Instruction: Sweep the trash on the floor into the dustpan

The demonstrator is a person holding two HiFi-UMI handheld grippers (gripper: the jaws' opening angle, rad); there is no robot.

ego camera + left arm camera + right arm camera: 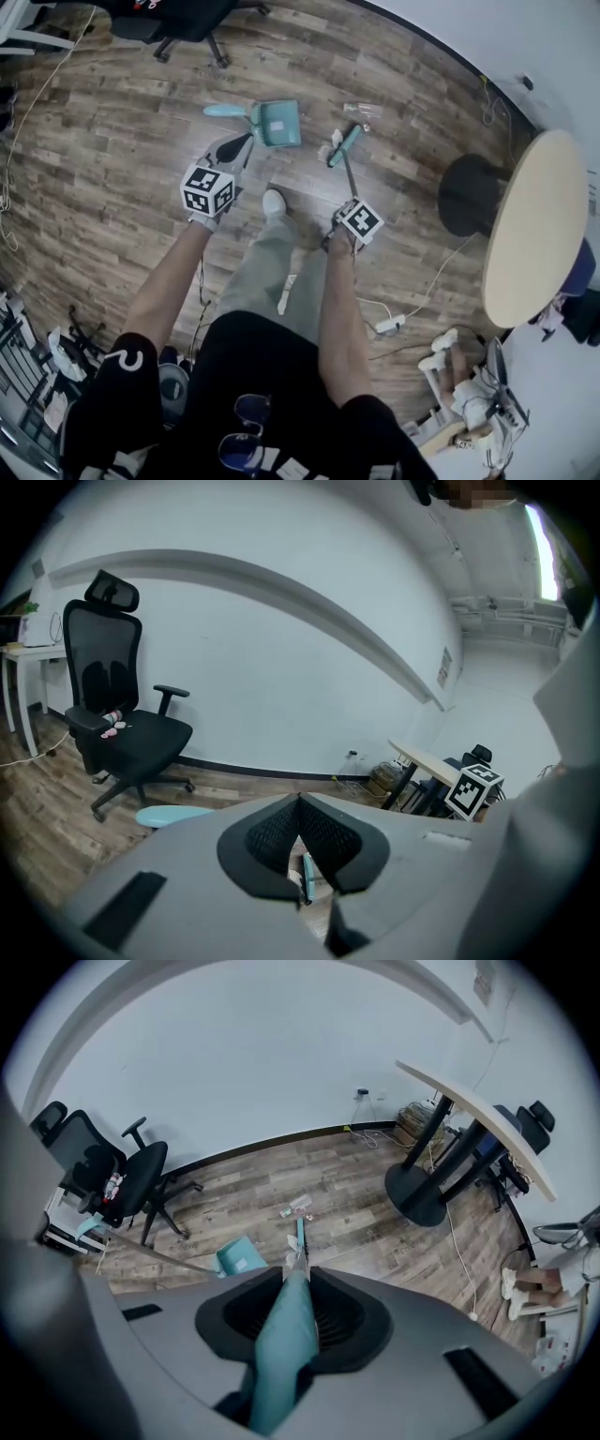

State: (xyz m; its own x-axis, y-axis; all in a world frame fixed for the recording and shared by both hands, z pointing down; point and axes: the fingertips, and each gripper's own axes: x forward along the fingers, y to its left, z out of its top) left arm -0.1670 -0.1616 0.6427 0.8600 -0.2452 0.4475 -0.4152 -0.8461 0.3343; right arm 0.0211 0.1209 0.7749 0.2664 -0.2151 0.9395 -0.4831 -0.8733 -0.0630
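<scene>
A teal dustpan (279, 123) stands on the wood floor with its pale blue handle (225, 111) reaching left. My left gripper (242, 142) hovers just short of it. Its jaws are shut at the tips with nothing seen between them, and the handle (173, 815) lies beside its left jaw. My right gripper (344, 202) is shut on the teal broom handle (281, 1344). The broom head (343, 146) rests on the floor right of the dustpan. White crumpled paper (336, 139) touches the broom head. A clear wrapper (362, 110) lies beyond it.
A black office chair (178, 23) stands far left of the dustpan. A round table (530, 225) on a black base (469, 192) is at the right, with a cable and power strip (389, 325) on the floor. The person's shoe (273, 202) is between the grippers.
</scene>
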